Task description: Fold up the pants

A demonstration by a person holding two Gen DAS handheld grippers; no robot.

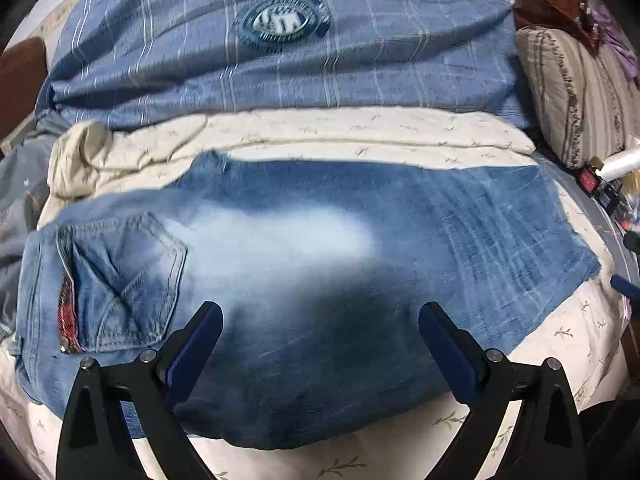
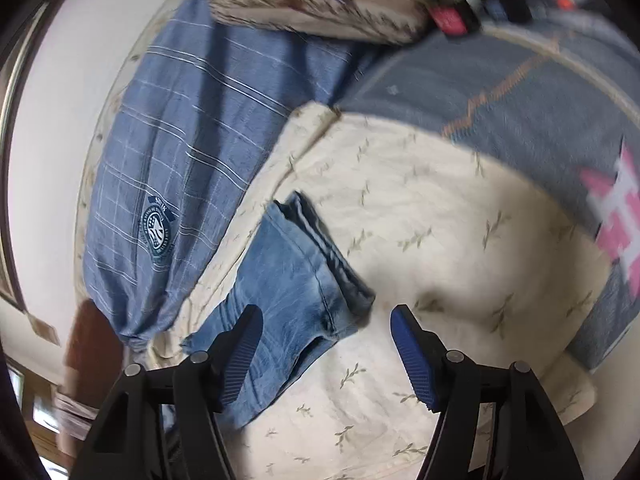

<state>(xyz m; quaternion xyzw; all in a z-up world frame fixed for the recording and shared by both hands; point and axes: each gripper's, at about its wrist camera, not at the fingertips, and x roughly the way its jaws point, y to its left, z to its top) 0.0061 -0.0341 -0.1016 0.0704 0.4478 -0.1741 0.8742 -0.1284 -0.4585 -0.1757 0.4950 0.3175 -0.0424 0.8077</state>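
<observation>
Jeans: 1 pair of faded blue denim pants lies flat on the cream leaf-print bed sheet, 1 stitched back pocket showing. 1 blue plaid blanket with a round crest sits behind. The left gripper and right gripper, 2 ribbed blue pads each, stand spread, holding nothing.

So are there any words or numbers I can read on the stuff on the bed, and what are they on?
Round badge on the blue striped blanket: it has ring lettering and big middle letters, but they are too blurred and small to read.
Pink and white block shape on the grey-blue cover: cut off and blurred, unreadable.
Jeans: no words showing.
</observation>
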